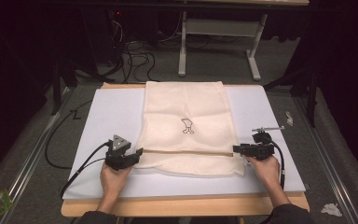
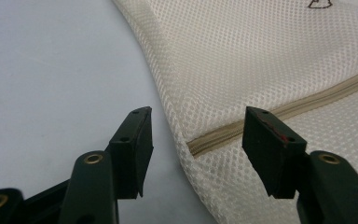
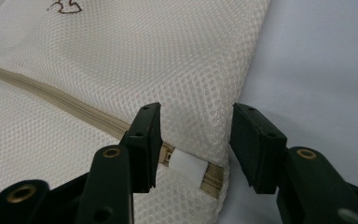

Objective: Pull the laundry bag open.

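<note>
The white board (image 1: pixel 107 112) lay bare on either side of the mesh bag (image 1: pixel 186 107), leaving open strips where a hand could travel toward the far edge. The bag itself covered the middle from near to far. Between the left gripper (image 1: pixel 135 154) and the right gripper (image 1: pixel 237 149) nothing rose above the flat cloth. In the left gripper view, bare board lay beside the bag's edge. Beyond the table, desk legs (image 1: pixel 182 51) and cables (image 1: pixel 137 60) stood well apart.
</note>
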{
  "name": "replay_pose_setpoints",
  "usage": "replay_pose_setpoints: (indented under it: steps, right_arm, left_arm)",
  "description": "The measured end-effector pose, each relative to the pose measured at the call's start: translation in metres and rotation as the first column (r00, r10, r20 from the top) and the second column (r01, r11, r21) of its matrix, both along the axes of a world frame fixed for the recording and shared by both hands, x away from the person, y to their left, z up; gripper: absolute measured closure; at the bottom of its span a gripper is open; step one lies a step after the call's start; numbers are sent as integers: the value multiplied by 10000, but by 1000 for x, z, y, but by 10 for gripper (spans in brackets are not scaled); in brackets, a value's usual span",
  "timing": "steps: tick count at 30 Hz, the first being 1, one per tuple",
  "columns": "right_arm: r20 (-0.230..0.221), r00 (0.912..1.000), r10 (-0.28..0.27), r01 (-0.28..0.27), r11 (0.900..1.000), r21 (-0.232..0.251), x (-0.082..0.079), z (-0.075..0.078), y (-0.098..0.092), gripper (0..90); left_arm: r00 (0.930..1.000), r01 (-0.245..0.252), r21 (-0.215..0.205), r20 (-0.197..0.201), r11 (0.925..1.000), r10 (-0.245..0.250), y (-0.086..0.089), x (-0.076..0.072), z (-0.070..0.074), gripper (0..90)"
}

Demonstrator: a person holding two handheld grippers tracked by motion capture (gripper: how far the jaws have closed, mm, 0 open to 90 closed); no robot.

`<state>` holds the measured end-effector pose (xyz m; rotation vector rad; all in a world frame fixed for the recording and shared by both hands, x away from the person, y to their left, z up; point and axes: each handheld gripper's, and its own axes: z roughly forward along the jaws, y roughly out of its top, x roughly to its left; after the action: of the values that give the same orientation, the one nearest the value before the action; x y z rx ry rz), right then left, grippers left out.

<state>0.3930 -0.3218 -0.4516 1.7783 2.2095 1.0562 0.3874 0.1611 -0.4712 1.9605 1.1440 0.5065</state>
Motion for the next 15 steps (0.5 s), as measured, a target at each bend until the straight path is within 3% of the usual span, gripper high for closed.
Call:
replay_pose_setpoints:
  steps: [6,7,15]
  right_arm:
    - [-771,9969,-165,175,9998,128,6,-3,0,498]
    - [-1109,9937,-170,180,9998,82,6,-6,-1,494]
    - [-1713,9848,-297,405,9974,597,4,-5,-8,489]
  left_arm:
    - [9998,-2,457,-219,9990,12,-5,1,-9,412]
    - [9995,13,650,-321,9979,8,-6,1,-12,405]
    - [9992,-71,692,-400,9976,99,-7,3,-14,389]
